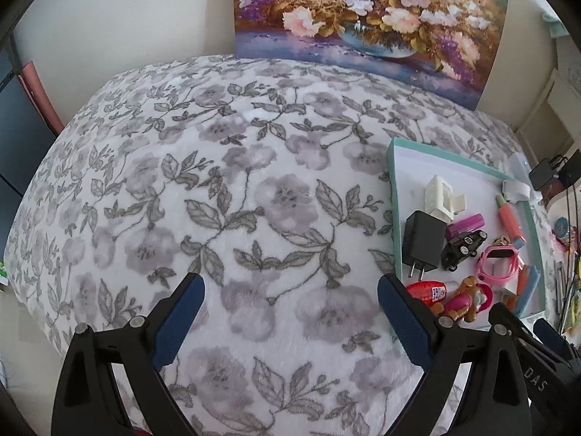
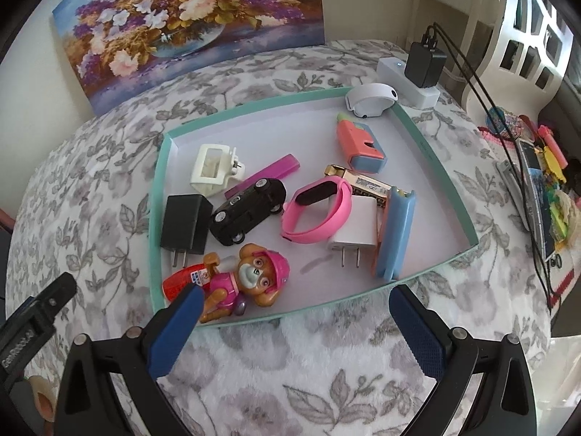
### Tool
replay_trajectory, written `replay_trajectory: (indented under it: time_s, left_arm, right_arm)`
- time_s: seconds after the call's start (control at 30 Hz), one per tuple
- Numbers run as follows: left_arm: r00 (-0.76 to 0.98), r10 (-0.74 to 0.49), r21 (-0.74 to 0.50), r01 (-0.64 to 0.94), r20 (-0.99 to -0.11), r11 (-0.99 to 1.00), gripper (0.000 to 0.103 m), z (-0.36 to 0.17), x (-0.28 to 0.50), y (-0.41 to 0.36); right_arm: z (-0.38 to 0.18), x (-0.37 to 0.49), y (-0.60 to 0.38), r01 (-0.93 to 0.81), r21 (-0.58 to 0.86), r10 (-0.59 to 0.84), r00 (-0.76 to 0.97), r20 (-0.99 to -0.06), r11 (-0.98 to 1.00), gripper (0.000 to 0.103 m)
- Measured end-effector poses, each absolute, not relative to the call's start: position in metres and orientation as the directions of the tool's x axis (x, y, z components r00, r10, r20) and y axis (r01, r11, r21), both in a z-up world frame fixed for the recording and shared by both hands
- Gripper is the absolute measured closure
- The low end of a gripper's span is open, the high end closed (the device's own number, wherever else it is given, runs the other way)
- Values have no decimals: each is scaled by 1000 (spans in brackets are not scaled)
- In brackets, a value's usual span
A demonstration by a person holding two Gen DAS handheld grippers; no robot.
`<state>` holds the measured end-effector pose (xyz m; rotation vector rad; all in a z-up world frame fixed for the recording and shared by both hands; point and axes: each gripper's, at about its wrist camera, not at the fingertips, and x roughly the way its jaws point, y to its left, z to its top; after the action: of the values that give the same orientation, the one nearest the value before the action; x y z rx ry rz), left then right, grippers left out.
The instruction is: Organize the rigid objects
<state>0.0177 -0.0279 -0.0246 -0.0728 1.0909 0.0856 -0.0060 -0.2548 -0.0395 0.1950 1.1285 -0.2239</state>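
Observation:
A teal-rimmed tray (image 2: pixel 159 196) lies on the floral blanket and holds several small items: a black charger (image 2: pixel 185 223), a black toy car (image 2: pixel 247 210), a pink watch band (image 2: pixel 317 214), a white charger (image 2: pixel 354 239), a pup figure (image 2: pixel 250 279), a white clip (image 2: pixel 212 169) and a blue case (image 2: pixel 395 232). My right gripper (image 2: pixel 296 303) is open and empty at the tray's near edge. My left gripper (image 1: pixel 290 292) is open and empty over bare blanket, left of the tray (image 1: pixel 394 189).
A flower painting (image 1: pixel 370 18) leans on the wall behind the blanket (image 1: pixel 218 181). A white power strip (image 2: pixel 410 80) with a black plug stands beyond the tray. Cables (image 2: pixel 508 138) and cluttered stationery (image 2: pixel 548 189) lie to the right.

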Motion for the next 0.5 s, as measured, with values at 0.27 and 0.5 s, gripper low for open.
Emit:
replay_trajectory:
  time_s: [0.27,0.5]
  left_arm:
    - [478,28,-14,-84,-878,996,7,-15,5,-17]
    - [499,51,39,-35,-865,999,7,-9,-3,-23]
  right_arm:
    - [-28,-11,-253,283,41,-92,440,-893,958,0]
    - [-18,-15,-252,287,38,-104,462,-881,957,0]
